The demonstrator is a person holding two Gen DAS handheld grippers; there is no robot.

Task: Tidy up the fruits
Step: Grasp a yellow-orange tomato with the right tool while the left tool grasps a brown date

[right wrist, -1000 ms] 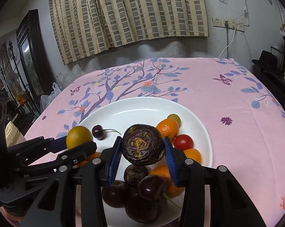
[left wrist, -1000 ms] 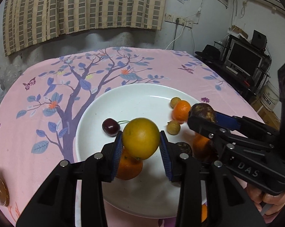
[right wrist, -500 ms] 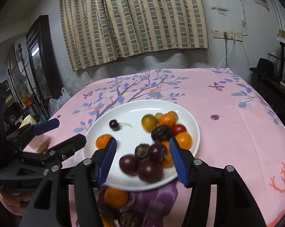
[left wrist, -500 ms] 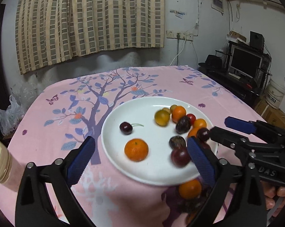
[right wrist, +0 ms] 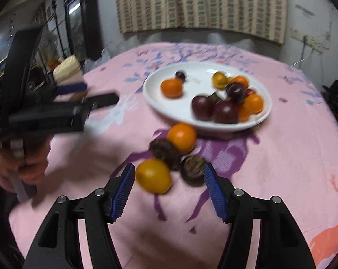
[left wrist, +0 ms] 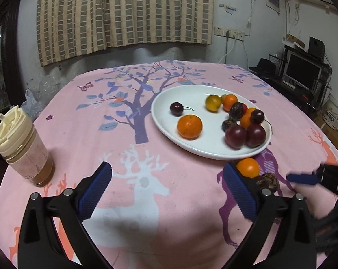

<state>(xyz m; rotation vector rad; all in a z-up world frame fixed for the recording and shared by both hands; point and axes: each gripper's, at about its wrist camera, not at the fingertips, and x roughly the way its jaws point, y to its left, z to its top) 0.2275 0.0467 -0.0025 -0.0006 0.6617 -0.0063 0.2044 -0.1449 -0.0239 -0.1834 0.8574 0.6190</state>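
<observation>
both fruits have been let go onto the white plate [left wrist: 160, 121], and the left gripper [left wrist: 166, 192] and right gripper [right wrist: 166, 192] are now spread and pulled back, with four fruits [right wrist: 169, 157] left on the worktop [left wrist: 83, 121] at the plate's 6 o'clock.

Dim indoor light, fisheye-bent dark corners, right view motion-blurred, soft shadows

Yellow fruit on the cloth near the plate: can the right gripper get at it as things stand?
Probably yes. The right gripper is open, and the yellow fruit lies on the cloth just ahead of its left finger. Nothing sits between them, though a dark fruit lies close beside it, so some re-centring looks needed.
</observation>
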